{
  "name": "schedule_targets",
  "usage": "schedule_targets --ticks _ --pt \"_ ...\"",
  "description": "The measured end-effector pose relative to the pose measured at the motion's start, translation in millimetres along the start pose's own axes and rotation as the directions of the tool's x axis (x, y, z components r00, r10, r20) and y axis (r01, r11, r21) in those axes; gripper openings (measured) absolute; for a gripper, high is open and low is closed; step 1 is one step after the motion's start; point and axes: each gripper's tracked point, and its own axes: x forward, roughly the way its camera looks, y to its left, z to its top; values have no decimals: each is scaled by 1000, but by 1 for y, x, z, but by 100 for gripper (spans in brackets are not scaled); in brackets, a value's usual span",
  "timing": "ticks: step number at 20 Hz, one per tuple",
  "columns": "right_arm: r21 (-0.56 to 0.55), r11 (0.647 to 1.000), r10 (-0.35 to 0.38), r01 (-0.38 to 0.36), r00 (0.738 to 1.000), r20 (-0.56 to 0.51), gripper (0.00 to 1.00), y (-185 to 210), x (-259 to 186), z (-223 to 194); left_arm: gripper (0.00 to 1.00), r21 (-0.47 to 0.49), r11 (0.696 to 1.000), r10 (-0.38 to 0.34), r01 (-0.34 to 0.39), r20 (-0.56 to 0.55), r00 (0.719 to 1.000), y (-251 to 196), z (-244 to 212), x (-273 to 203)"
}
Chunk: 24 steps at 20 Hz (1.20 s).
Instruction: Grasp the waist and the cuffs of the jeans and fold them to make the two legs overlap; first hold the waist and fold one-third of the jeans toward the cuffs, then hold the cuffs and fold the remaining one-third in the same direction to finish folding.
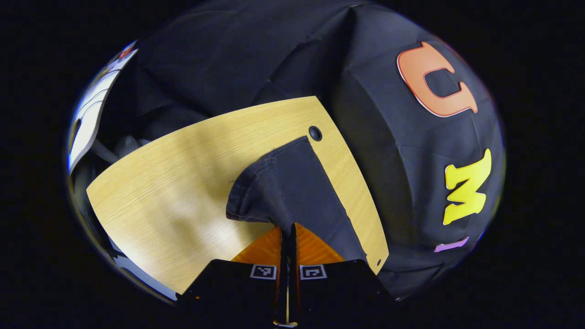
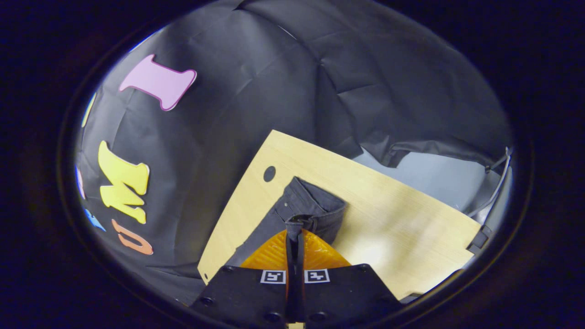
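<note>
I count one pair of jeans (image 1: 292,187), dark, lying on one wooden table (image 1: 183,183), close to its corner where one round hole (image 1: 315,133) is cut into the top. My left gripper (image 1: 288,235) has its two fingers pressed together on the dark cloth of the jeans, at the near edge of a folded end. My right gripper (image 2: 295,233) also has its two fingers pressed together, pinching the jeans (image 2: 304,208) at the end with the seams and small rivets. On each gripper I see two small square markers (image 2: 295,276), four in all. I cannot read any brand or label on the jeans.
</note>
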Motion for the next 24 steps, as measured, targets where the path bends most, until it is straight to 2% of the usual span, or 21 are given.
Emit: schedule_targets --ticks 5,8,11,14,17,19,20,23,24 --pt "26 1000 -1 1 1000 -5 0 21 43 25 5 50 998 32 -30 -47 998 -36 36 50" --pt "50 999 -2 2 1000 -5 0 28 77 35 5 116 991 69 -60 -80 994 -41 51 85" --pt "7 1000 -11 11 1000 -9 0 34 112 37 5 136 989 64 -49 -108 992 -51 61 117" --pt "-50 998 -28 27 1000 -14 0 38 145 38 6 154 985 94 -71 -144 985 -42 61 144" --pt "-44 998 -35 34 999 -13 0 45 171 43 7 130 989 96 -74 -174 980 -47 65 167" --pt "-55 997 -49 48 999 -14 0 43 185 40 8 169 979 145 -114 -185 972 -38 56 182" --pt "-60 997 -58 57 998 -12 0 42 190 39 14 185 974 167 -133 -180 969 -36 56 186" --pt "-60 996 -70 70 998 5 1 46 192 36 30 201 972 158 -124 -167 973 -40 67 184" --pt "-75 995 -70 70 997 12 11 48 190 37 49 207 972 151 -114 -171 974 -42 64 186"
